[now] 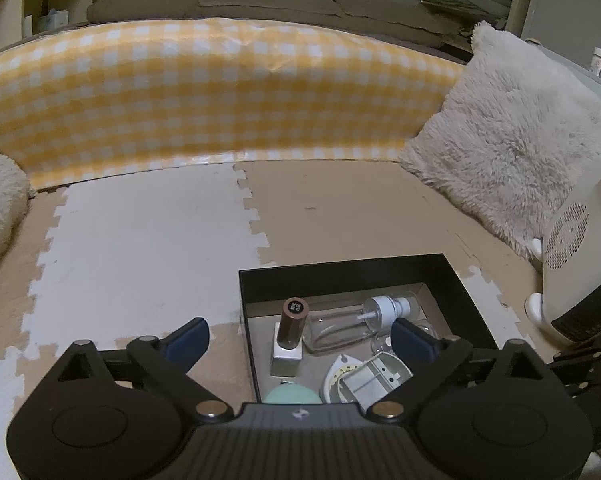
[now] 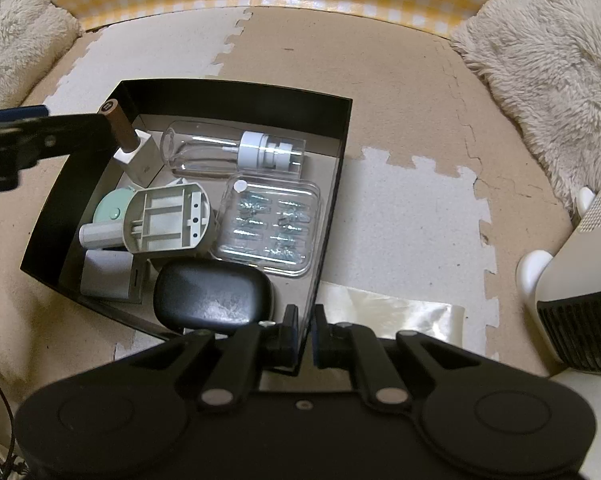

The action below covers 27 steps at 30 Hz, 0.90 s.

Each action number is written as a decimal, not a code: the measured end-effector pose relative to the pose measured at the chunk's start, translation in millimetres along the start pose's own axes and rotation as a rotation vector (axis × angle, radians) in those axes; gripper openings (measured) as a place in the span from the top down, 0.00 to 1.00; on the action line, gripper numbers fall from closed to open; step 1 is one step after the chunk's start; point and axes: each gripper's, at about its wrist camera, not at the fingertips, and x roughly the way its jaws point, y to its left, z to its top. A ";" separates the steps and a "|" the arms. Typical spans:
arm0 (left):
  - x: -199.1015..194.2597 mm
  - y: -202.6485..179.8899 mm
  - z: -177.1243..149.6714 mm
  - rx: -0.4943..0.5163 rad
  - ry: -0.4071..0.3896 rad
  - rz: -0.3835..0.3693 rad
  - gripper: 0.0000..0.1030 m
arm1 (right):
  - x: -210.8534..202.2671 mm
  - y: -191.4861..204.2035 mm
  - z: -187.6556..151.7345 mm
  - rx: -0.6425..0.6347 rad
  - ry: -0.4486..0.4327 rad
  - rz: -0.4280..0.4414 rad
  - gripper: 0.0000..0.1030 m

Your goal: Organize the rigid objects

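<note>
Foam floor mat point(image 2: 400, 128): brown-capped bottle point(image 1: 290, 334) stands between released left jaws; right jaws clench black box point(image 2: 236, 92) wall.

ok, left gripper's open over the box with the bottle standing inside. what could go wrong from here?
1. The tall brown-capped bottle stands upright between the open left gripper fingers; a sideways pull-out could tip it onto the clear pump bottle.
2. The right gripper pinches the black box wall; a tug could shift the box and jostle its contents.
3. The grey plastic part lies loosely atop other items and might slide.
</note>
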 end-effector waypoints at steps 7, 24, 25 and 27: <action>-14.7 0.1 -5.1 -0.013 0.022 0.018 0.01 | 1.4 -1.2 -0.4 0.006 0.007 0.000 0.93; -71.6 -6.4 -6.2 0.001 -0.020 0.058 0.00 | -64.5 -14.9 4.0 0.138 -0.135 0.028 0.55; -76.7 -7.3 -5.9 -0.002 -0.023 0.056 0.00 | -72.4 -13.8 3.2 0.139 -0.146 0.031 0.53; -88.0 -9.7 -5.3 -0.008 -0.036 0.056 0.00 | -88.1 -12.7 -1.8 0.144 -0.171 0.030 0.46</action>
